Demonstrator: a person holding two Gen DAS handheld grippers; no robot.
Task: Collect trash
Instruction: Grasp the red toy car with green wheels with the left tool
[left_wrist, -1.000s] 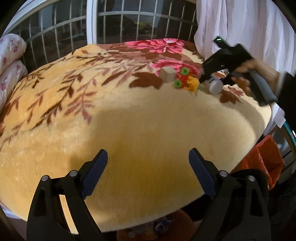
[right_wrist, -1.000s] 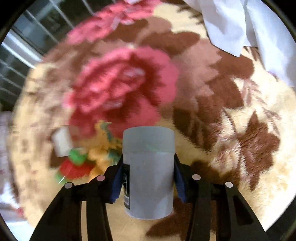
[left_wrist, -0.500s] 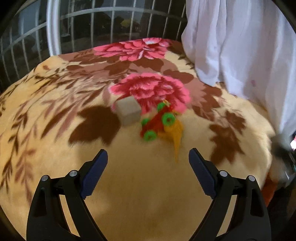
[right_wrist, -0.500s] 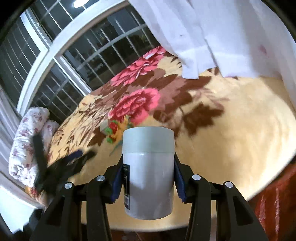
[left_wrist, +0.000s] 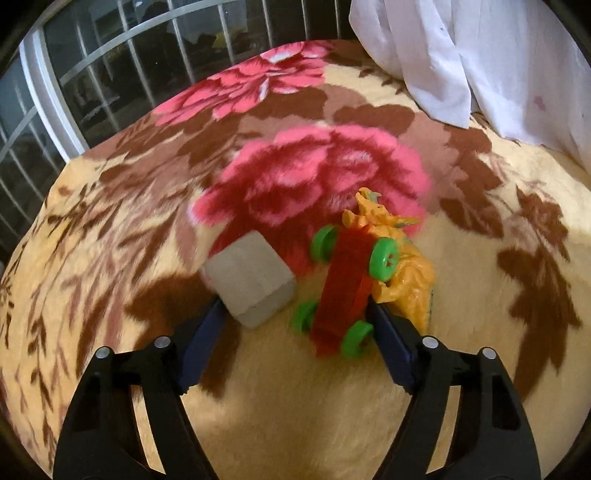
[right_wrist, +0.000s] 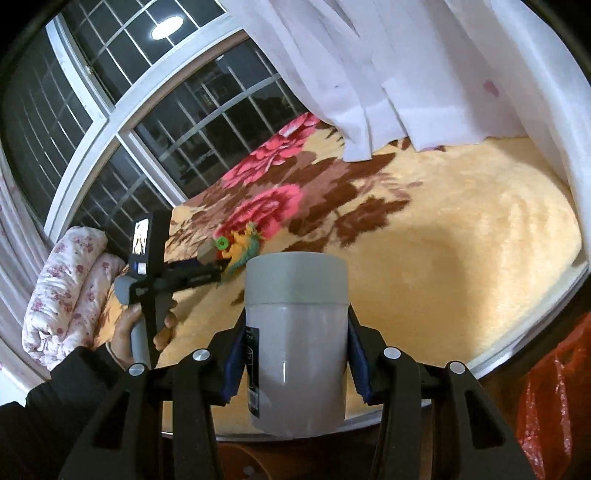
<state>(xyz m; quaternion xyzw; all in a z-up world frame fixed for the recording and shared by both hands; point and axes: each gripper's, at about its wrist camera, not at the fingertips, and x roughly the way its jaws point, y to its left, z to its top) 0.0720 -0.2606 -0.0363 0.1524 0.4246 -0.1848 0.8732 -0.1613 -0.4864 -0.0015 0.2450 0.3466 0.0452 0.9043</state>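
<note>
— What has been changed since the earlier frame?
— Closer ground has been gained by the left gripper (left_wrist: 297, 325): the red toy car (left_wrist: 343, 291) is now framed between its wide-open jaws, the grey block (left_wrist: 251, 282) touching the inner side of one finger.
— And beyond the car?
— An orange dinosaur (left_wrist: 402, 273) is seen just beside it, on the floral blanket (left_wrist: 480, 258).
— The other hand?
— A grey-lidded white jar (right_wrist: 297, 343) is gripped by the right gripper (right_wrist: 295, 363), held off the blanket's near edge; a red bag (right_wrist: 554, 398) is seen beside it.

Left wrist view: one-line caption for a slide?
Open left gripper closes in on red toy car between grey block and orange dinosaur.
</note>
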